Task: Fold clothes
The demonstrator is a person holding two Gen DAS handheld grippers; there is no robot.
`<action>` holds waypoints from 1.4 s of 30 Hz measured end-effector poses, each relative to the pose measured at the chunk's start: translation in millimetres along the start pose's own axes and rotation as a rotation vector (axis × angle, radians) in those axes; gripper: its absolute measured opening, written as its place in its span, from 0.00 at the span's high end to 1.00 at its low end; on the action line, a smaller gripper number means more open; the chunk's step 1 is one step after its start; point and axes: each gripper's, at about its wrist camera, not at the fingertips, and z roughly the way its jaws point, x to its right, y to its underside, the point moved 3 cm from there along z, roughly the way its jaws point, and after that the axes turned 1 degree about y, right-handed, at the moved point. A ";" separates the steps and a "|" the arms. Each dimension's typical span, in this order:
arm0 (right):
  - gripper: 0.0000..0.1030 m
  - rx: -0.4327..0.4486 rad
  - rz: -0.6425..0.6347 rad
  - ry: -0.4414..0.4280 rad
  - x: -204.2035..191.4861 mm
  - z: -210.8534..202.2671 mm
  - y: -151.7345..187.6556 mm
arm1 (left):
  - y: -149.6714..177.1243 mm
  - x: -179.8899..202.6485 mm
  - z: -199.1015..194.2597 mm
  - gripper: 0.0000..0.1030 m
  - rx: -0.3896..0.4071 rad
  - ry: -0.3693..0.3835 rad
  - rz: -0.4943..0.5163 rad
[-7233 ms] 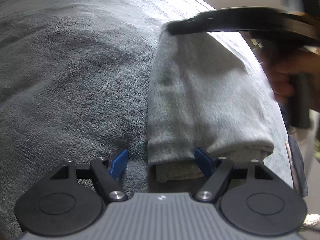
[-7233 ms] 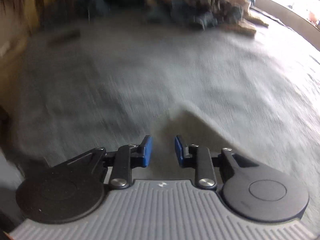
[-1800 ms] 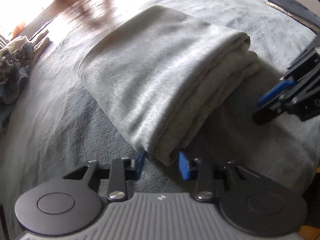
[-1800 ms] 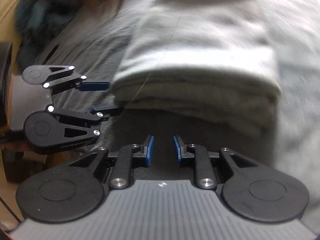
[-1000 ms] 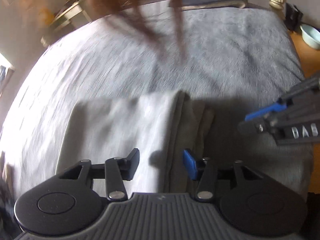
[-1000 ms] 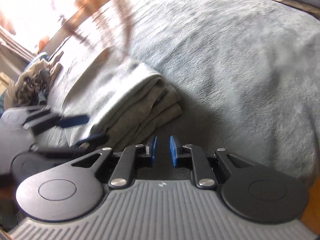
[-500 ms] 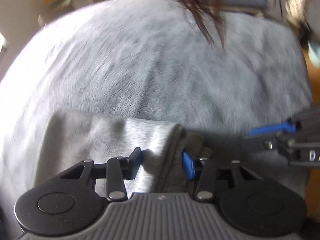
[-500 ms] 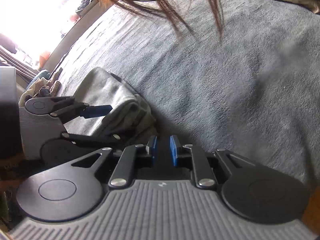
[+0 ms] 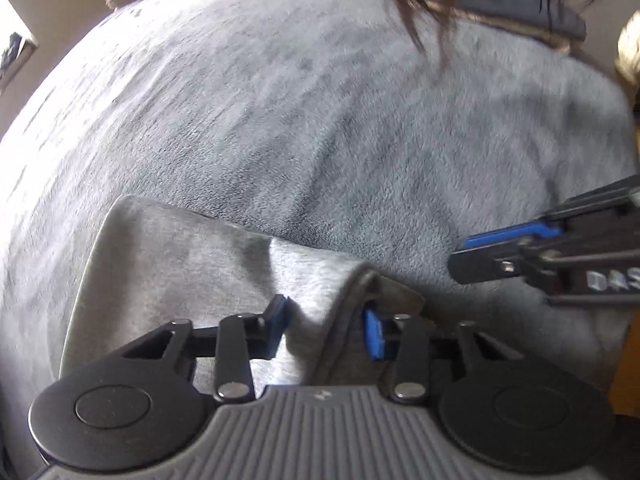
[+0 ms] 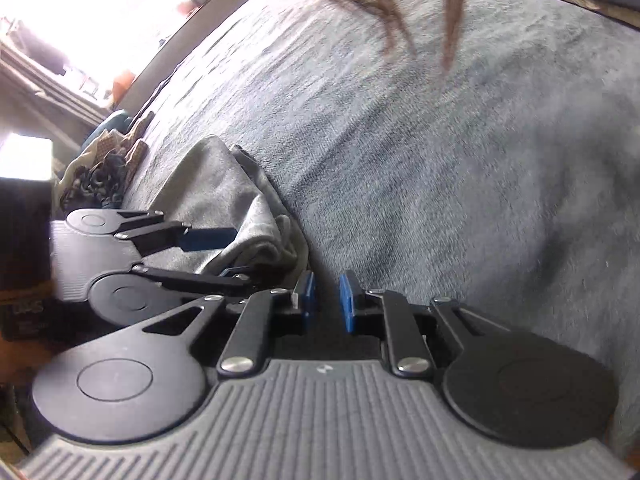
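Folded grey garment (image 9: 168, 264): lies on grey fleece blanket (image 9: 320, 112), layered edge toward camera.

Left gripper (image 9: 326, 326): jaws spread around thick folded edge, blue pads either side of stacked layers, cloth filling gap (firm pinch or loose contact: cannot tell).

Right gripper (image 10: 326, 304): jaws nearly pressed together, narrow gap, nothing between; hovers just beside garment's corner, over blanket.

Pile of patterned clothes (image 10: 100, 168): far edge of blanket, well apart from garment.

Strands of brown hair (image 10: 400, 8): hang into top of both views.
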 end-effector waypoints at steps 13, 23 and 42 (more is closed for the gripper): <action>0.87 -0.113 -0.015 -0.197 -2.5 28.2 -30.7 | -0.3 -50.0 -11.9 0.81 0.015 0.165 -0.261; 0.85 -0.233 0.007 -0.250 -15.6 49.6 -18.5 | 3.0 -51.6 -20.4 0.81 0.042 0.165 -0.246; 0.65 -0.203 0.442 -0.260 5.5 60.1 -4.7 | 12.8 -67.2 -46.9 0.82 0.133 0.138 -0.242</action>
